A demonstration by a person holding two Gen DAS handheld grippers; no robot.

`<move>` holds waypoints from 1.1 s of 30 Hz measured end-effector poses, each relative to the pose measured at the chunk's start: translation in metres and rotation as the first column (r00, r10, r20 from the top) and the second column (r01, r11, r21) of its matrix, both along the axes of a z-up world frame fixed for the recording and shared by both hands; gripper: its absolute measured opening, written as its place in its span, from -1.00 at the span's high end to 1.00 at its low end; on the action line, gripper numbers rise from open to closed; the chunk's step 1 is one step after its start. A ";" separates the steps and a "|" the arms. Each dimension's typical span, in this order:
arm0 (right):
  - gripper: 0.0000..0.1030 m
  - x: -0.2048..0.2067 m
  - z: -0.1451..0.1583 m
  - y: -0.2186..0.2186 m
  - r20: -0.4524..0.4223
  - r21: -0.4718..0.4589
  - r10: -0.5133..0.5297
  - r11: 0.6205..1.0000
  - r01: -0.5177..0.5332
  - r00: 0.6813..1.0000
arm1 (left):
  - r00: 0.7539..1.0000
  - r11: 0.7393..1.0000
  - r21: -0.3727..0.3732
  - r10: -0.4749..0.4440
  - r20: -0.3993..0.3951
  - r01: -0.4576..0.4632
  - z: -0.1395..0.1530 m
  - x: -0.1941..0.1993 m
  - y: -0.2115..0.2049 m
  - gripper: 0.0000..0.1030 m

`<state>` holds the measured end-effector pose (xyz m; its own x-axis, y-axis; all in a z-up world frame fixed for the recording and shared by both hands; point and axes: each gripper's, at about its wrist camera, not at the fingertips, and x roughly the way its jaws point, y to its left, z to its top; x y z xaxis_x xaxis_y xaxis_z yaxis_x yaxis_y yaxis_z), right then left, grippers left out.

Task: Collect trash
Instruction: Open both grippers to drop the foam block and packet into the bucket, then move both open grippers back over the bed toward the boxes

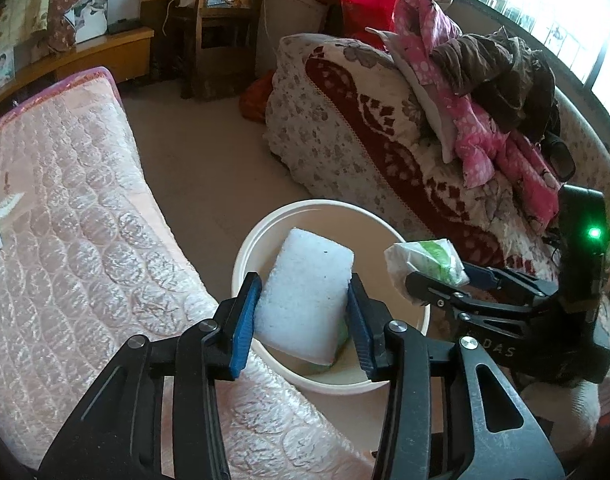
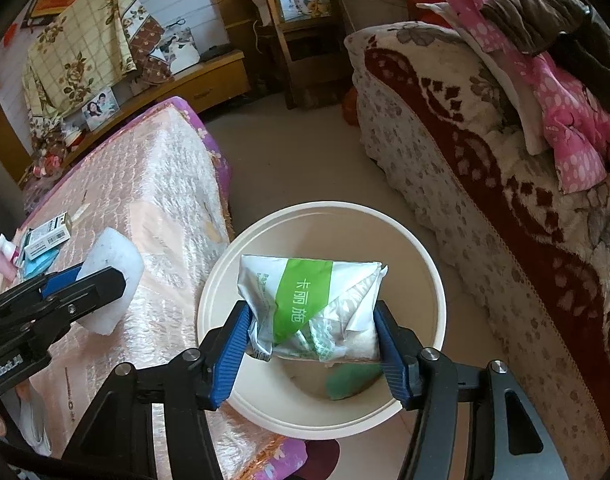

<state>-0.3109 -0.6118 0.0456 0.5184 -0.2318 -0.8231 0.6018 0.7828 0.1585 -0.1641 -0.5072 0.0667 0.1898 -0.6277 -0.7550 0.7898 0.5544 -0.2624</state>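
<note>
While hovering over the cream bin (image 2: 425, 240), the left gripper (image 1: 305, 316) is clamping a white foam block (image 1: 305, 296) and the right gripper (image 2: 313, 344) is clamping a green-striped wrapper (image 2: 305, 300).

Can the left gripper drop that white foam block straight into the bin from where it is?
Probably yes. The left gripper holds the foam block over the open bin, with nothing between them.

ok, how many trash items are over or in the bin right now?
3. A white foam block between the left gripper's jaws, a green-and-white wrapper between the right gripper's jaws, and a green item on the bin's floor. The held items may hide more.
</note>
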 end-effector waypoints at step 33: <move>-0.44 0.039 0.028 0.056 0.038 -0.007 0.101 0.995 -0.101 0.994 | 0.984 0.986 -0.015 0.169 0.053 -0.169 0.021 0.025 0.103 -0.23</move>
<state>-0.2721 -0.5559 0.0739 0.5703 -0.1802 -0.8014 0.5129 0.8402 0.1760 -0.1394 -0.4044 0.0879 0.3338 -0.5909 -0.7345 0.6979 0.6786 -0.2288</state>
